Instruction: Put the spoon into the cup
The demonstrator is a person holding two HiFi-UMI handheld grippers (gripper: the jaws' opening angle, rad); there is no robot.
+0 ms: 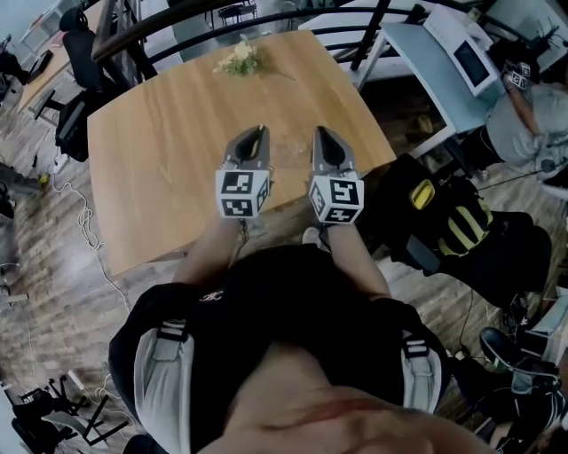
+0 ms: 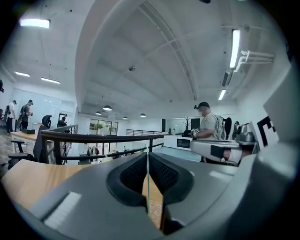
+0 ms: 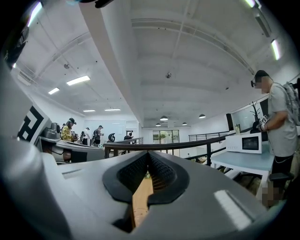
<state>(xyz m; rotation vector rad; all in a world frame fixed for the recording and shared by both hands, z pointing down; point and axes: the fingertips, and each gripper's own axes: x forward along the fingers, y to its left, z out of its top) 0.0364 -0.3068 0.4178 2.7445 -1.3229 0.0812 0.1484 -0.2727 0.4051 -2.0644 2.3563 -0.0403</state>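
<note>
No spoon or cup shows in any view. My left gripper [image 1: 259, 131] and right gripper [image 1: 320, 132] hover side by side over the near edge of the wooden table [image 1: 169, 142], both pointing away from me. In the left gripper view the dark pads [image 2: 133, 174] press together along a thin line, with nothing between them. The right gripper's pads [image 3: 164, 172] also meet at the tips and hold nothing; a strip of tabletop shows through the gap below them.
A small bunch of pale flowers [image 1: 240, 59] lies at the table's far edge. A black railing [image 1: 222, 22] runs behind it. To the right are a white desk with a microwave [image 1: 468, 50], a person [image 1: 525, 124] and a black-and-yellow bag [image 1: 448, 222]. An office chair [image 1: 80, 49] stands at the left.
</note>
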